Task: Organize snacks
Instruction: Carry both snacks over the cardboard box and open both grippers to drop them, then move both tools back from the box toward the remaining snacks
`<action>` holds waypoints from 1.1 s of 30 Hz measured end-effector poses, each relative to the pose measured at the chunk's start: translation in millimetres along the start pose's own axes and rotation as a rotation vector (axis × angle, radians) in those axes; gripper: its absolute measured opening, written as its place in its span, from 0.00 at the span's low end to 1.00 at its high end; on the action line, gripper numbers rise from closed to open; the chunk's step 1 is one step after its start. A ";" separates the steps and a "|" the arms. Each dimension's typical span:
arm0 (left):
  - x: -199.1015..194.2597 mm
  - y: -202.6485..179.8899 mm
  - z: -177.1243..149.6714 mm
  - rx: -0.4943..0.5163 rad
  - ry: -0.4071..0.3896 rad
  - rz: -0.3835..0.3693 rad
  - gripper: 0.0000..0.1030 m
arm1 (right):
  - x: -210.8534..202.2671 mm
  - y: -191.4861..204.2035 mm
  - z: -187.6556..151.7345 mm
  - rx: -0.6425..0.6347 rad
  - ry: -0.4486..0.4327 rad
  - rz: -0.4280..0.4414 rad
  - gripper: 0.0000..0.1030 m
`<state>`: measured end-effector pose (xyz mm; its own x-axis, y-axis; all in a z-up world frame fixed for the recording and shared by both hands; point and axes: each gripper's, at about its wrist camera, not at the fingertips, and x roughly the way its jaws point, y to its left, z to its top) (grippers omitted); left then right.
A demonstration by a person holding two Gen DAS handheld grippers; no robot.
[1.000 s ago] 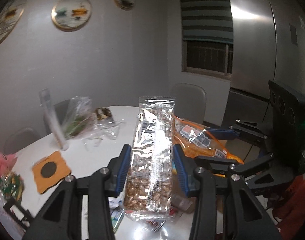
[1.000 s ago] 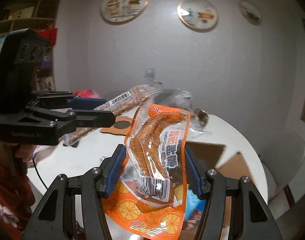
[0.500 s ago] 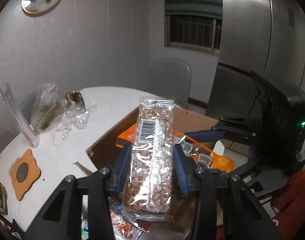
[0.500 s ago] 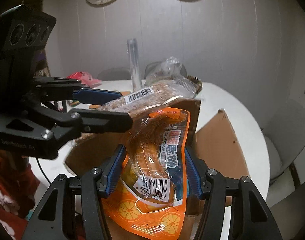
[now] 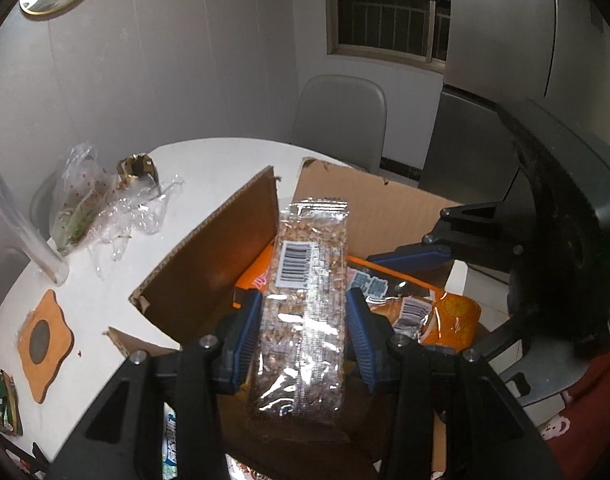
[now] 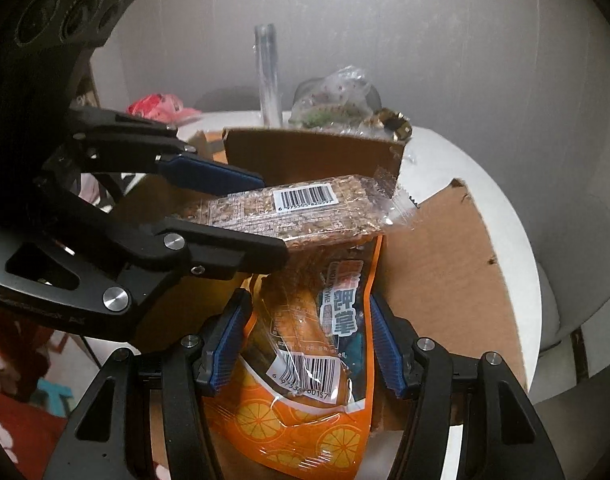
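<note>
My left gripper [image 5: 303,334] is shut on a long clear packet of nut bars [image 5: 305,308] with a barcode, held over the open cardboard box [image 5: 225,256]. The same packet [image 6: 305,210] crosses the right wrist view, level, in the left gripper [image 6: 245,216]. My right gripper [image 6: 309,340] is shut on an orange snack pouch [image 6: 317,360] with blue lettering, held inside the box [image 6: 437,272], just under the nut bar packet. The pouch [image 5: 405,300] and right gripper [image 5: 417,258] show at the right of the left wrist view.
The box stands on a white round table [image 5: 209,168]. Clear plastic bags [image 5: 89,200], a clear tube [image 5: 21,232] and an orange coaster [image 5: 45,340] lie to the left. A grey chair [image 5: 341,116] stands behind the table. Red wrappers [image 6: 157,106] lie at the far side.
Both grippers have tilted down and moved over the box with their packets. The orange pouch has gone lower into the box, under the nut bar packet.
</note>
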<state>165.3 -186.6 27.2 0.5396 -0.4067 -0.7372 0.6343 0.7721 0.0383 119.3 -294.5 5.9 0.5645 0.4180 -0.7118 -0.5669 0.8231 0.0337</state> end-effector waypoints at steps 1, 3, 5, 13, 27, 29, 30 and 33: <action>0.5 0.5 -0.2 0.000 0.002 0.004 0.39 | 1.8 0.0 1.9 -0.006 0.009 -0.001 0.55; -0.6 0.9 -0.3 -0.002 0.001 0.000 0.39 | 5.0 2.5 7.4 -0.023 0.021 0.000 0.56; -2.5 0.4 -0.5 -0.002 -0.004 -0.004 0.42 | 10.2 5.1 12.8 -0.036 0.029 -0.002 0.58; -21.4 3.8 -2.8 -0.027 -0.064 0.009 0.76 | -3.7 1.3 11.8 -0.008 0.006 0.005 0.69; -80.1 1.8 -26.5 -0.036 -0.165 0.046 0.81 | -48.9 22.8 6.8 -0.003 -0.083 -0.043 0.71; -93.8 10.4 -35.4 -0.062 -0.182 0.058 0.81 | -57.6 31.9 8.5 -0.008 -0.108 -0.060 0.71; -100.8 15.6 -40.3 -0.077 -0.190 0.069 0.81 | -61.7 38.1 10.2 -0.017 -0.122 -0.079 0.71; -121.4 31.3 -56.4 -0.113 -0.212 0.100 0.82 | -71.1 60.6 16.4 -0.055 -0.168 -0.134 0.71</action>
<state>88.5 -85.6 79.8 0.7080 -0.4098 -0.5751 0.5124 0.8585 0.0191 54.6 -268.1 70.0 0.7261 0.3684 -0.5805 -0.5095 0.8553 -0.0945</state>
